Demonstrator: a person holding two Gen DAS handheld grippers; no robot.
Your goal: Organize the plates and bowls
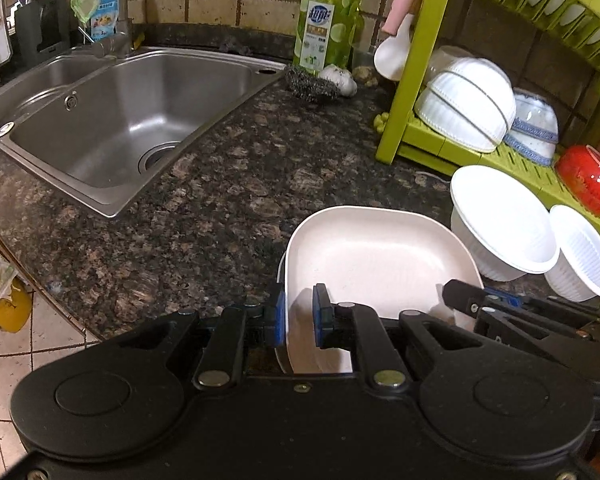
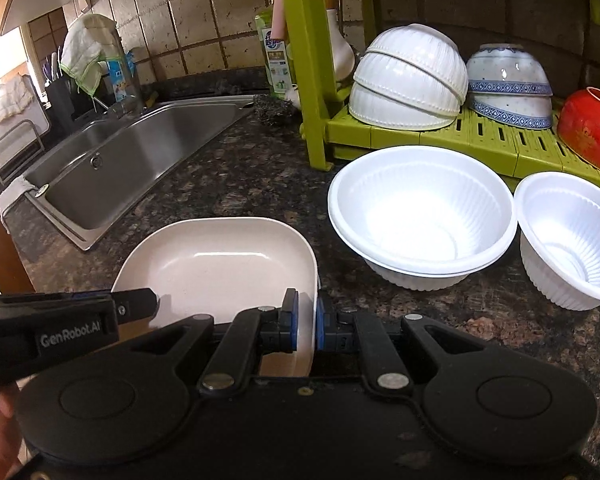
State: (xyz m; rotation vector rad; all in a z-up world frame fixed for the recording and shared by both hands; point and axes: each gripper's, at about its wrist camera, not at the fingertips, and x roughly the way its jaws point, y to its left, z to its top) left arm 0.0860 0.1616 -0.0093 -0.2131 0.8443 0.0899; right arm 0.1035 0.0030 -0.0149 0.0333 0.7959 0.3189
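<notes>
1. Plate [image 1: 376, 256]: a cream, square dish with rounded corners and a raised rim, sitting just above or on the dark stone counter [image 1: 204, 200], in front of the green rack [image 2: 460, 136].
2. The left gripper [image 1: 299, 320] is clamped on the plate's left rim, one blue pad inside the wall and one outside.
3. The right gripper [image 2: 307, 326] pinches the right rim the same way, so the dish is held from both sides.
4. It looks stiff and fairly light, perhaps plastic or bamboo fibre, with a smooth, likely slippery surface; the upright rim is the sensible place to hold.
5. Two white ribbed bowls, a big one [image 2: 420, 216] and a smaller one [image 2: 572, 240], stand upright on the counter just beside it; they look thin and light.
6. Upturned bowls [image 2: 412, 80] already rest on the rack's lower shelf.
7. The sink [image 1: 132, 120] lies well apart to the left.
</notes>
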